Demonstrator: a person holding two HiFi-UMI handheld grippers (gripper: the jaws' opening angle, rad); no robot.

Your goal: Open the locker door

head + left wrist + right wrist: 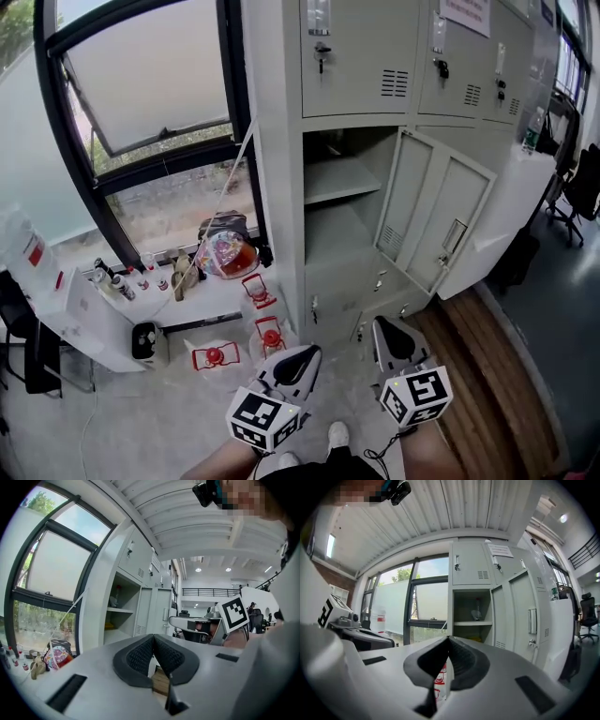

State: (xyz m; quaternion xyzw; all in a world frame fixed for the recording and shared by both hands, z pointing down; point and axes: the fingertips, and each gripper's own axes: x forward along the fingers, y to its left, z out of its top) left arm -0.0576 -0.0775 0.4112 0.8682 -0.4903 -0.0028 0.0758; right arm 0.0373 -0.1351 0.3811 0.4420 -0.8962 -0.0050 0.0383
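Far left you've got the big black-framed window (150, 84). Under it there's a white windowsill ledge (211, 292) with a few small bottles (117, 281) and a colourful round bag (230, 253) on it. Just below the ledge, a handful of red-and-clear plastic containers (215, 356) sit on the pale floor (112, 412).

Next along is your left claw (311, 352) (153, 636), low in the head view and pointing level toward the lockers. Its jaws are pressed together with nothing between them, and it's well short of the lockers, touching nothing.

Then comes the pale grey metal locker bank (281, 141). The upper doors are closed and one compartment in the middle is wide open, with a flat grey shelf (337, 180) across it. The right gripper view shows something small standing on that shelf, but I can't tell what it is.

Your right claw (381, 326) (448, 638) sits just beside the left one, also level, jaws closed tight and empty.

Right of the open compartment is the pale grey metal locker door (436, 220) (525, 616). It's already swung out toward the right, hanging off the right side of the opening, with its recessed handle (453, 236) facing you. Neither claw is touching it.

At the far right edge there's a black office chair (581, 187).
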